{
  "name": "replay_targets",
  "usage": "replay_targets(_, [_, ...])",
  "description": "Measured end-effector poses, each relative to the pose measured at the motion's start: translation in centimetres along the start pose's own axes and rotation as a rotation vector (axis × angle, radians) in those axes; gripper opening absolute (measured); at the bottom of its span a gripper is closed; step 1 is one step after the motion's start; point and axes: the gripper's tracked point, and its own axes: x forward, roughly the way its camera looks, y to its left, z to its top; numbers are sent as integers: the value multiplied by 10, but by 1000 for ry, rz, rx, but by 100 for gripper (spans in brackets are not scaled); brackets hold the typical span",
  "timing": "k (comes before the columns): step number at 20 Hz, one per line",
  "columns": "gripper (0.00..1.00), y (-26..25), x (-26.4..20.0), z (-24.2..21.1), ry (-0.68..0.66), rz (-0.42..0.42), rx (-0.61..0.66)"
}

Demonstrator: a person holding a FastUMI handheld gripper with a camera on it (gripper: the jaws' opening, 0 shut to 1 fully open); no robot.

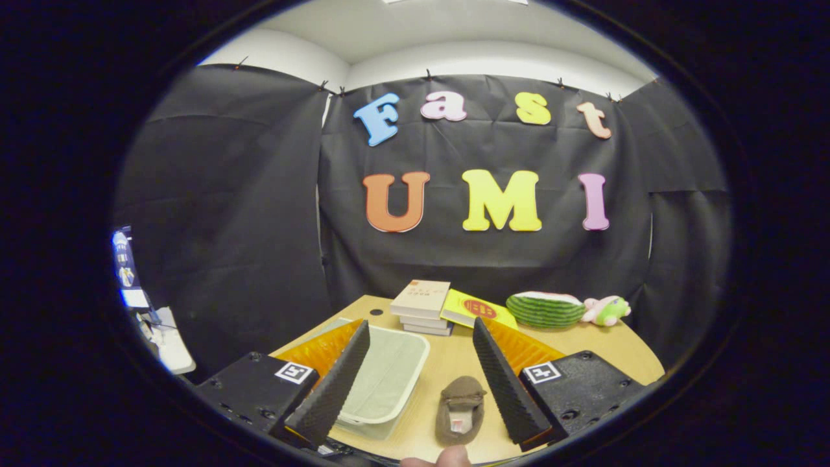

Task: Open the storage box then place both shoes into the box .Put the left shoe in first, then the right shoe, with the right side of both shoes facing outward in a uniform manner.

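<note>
the spread fingers (421, 383) grip nothing, a brown shoe (460, 408) between them beside the closed storage box (382, 383).

Black cloth (246, 214) is hung as the booth's wall across the centre; a white ceiling (454, 32) is seen above, and a light wooden table (603, 347) below.

Gripper cam rides above table (454, 363), looks fwd along fingers (337, 383), prob. tilted down.
</note>
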Motion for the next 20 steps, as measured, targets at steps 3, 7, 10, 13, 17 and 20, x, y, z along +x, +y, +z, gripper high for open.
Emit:
replay_targets(3, [100, -4, 3, -15, 59, 73, 47])
replay_targets(7, [100, -10, 13, -51, 184, 162, 93])
replay_targets(10, [100, -2, 17, -80, 284, 261, 178])
replay_targets(13, [100, 11, 21, -102, 383, 364, 283])
replay_targets(17, [99, 23, 26, -129, 503, 442, 420])
replay_targets(20, [95, 24, 36, -141, 545, 461, 496])
